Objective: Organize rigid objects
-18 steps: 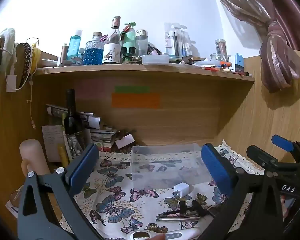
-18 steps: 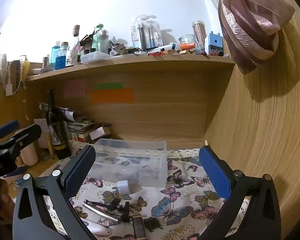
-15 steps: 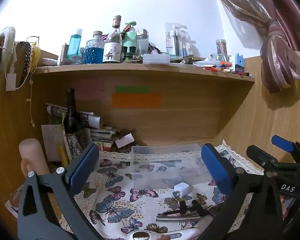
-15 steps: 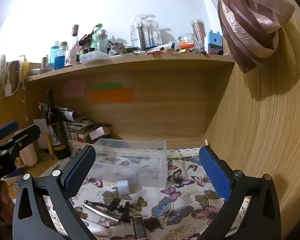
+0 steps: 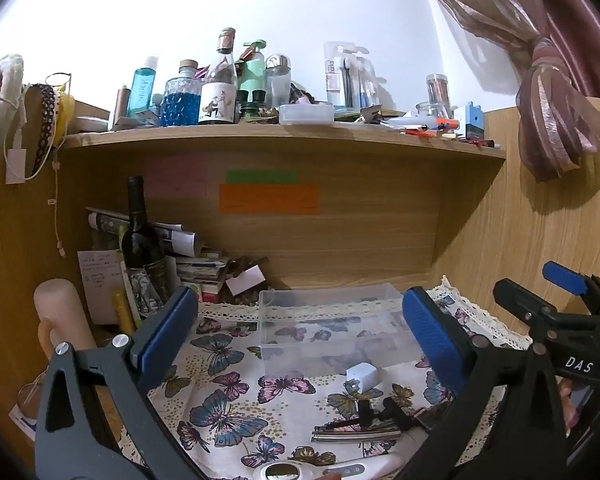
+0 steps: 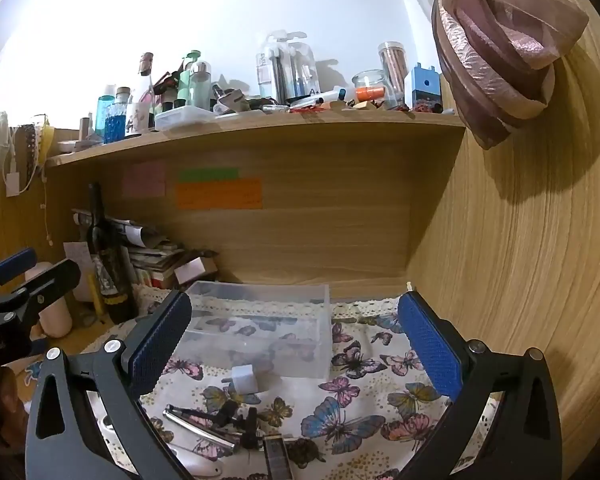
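On the butterfly-print tablecloth [image 5: 228, 408] sits a clear rectangular plastic bin [image 5: 332, 328], empty as far as I can tell, pushed back under the wooden shelf [image 5: 284, 136], so it's probably the drop-off spot. Just in front of it lies a small white cube-shaped charger plug [image 5: 363, 376], then a silver metal clip tangled up with little black bits [image 5: 360, 428], and a white oval gadget [image 5: 324, 472] at the near edge. Both tools hover short of the pile: left gripper [image 5: 296, 336] and right gripper [image 6: 296, 340] each have their blue pads spread as wide as they go, gripping nothing. My guess is the plug gets grabbed first since it's closest to the bin.
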The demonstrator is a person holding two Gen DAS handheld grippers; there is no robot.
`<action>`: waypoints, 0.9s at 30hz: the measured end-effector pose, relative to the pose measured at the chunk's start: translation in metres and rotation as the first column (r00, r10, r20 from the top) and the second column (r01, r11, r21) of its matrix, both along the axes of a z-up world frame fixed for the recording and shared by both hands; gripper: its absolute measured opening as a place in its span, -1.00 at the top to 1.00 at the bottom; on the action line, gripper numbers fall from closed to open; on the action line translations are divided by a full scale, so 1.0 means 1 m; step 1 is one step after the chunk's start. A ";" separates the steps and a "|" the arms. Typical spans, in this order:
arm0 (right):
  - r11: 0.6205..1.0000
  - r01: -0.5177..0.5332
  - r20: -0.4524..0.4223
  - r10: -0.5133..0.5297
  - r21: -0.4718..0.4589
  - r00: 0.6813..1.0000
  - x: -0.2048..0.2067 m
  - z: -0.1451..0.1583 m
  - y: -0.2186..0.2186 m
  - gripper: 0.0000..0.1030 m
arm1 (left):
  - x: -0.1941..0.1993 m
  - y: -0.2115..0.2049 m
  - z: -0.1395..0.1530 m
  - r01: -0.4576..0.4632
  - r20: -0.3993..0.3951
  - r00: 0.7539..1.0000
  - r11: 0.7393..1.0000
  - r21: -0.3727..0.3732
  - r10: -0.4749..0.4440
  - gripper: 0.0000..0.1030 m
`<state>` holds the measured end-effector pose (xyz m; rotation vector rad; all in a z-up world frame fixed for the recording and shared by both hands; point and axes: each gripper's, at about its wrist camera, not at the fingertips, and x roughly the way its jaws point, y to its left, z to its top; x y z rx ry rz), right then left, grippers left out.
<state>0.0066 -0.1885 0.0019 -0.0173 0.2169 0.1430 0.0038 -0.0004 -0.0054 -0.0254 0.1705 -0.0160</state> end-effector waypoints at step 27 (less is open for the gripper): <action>1.000 0.006 0.028 -0.005 -0.011 1.000 -0.006 0.004 0.004 -1.00 | -0.006 -0.004 0.005 0.011 -0.005 1.000 1.000 -0.001 -0.011 -1.00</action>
